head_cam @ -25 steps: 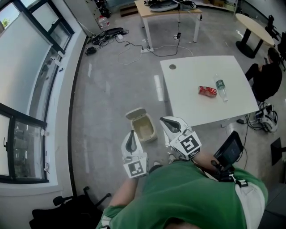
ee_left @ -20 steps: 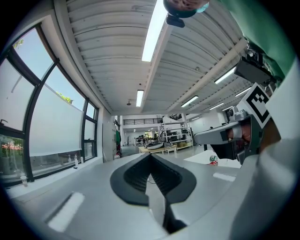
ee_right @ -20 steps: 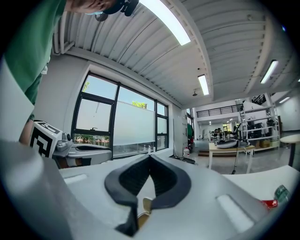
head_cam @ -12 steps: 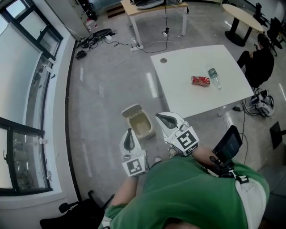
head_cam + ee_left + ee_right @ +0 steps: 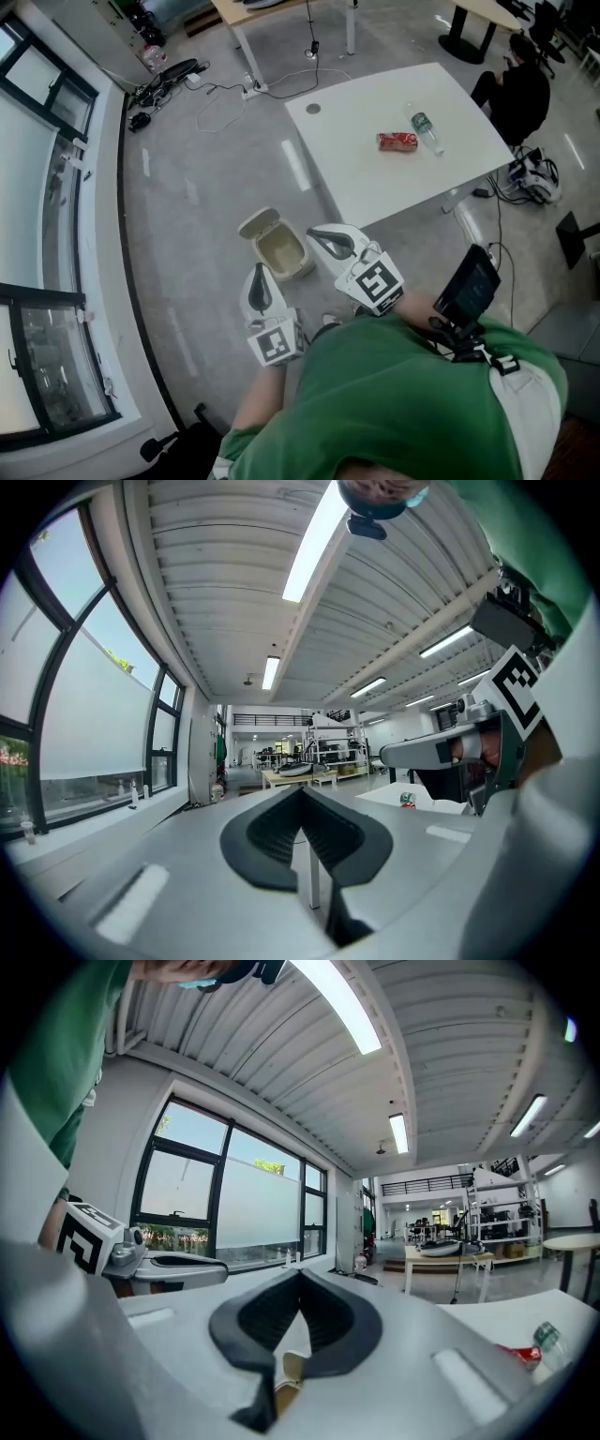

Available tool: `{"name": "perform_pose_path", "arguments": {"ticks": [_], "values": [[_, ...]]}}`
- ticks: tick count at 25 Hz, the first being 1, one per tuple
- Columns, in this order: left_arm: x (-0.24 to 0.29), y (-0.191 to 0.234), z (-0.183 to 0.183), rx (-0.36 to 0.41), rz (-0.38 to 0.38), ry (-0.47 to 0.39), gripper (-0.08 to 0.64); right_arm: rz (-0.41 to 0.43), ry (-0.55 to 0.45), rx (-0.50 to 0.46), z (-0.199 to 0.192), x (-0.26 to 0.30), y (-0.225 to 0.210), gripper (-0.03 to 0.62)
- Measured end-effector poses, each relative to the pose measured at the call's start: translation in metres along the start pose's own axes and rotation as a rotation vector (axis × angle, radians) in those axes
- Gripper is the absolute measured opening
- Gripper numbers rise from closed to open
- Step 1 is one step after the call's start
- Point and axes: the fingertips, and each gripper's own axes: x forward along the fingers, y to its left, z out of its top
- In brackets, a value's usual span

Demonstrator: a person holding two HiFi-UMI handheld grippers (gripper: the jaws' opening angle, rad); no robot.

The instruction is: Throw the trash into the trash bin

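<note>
Our head has turned, so in the head view the white table (image 5: 375, 178), with the red can (image 5: 397, 142) and the bottle (image 5: 424, 131) on it, now sits farther left, higher and more askew than before. The far wooden table (image 5: 246, 7) has slid almost out past the top edge. Our right gripper (image 5: 319, 234) has edged left towards the trash bin (image 5: 281, 253), and its tips now line up with the bin's right rim instead of standing off to its right.

One bin (image 5: 278, 248) stands near. The one worktop (image 5: 356, 183), far right, carries one bottle (image 5: 424, 128) and one red thing (image 5: 397, 141), maybe a can.
</note>
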Motion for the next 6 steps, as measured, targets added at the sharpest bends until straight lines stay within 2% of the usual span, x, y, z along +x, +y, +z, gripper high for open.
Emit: {"name": "perform_pose_path", "arguments": {"ticks": [6], "values": [[0.003, 0.0, 0.0005, 0.002, -0.035, -0.02, 0.005, -0.02, -0.004, -0.007, 0.0019, 0.0018, 0.0019, 0.003]]}}
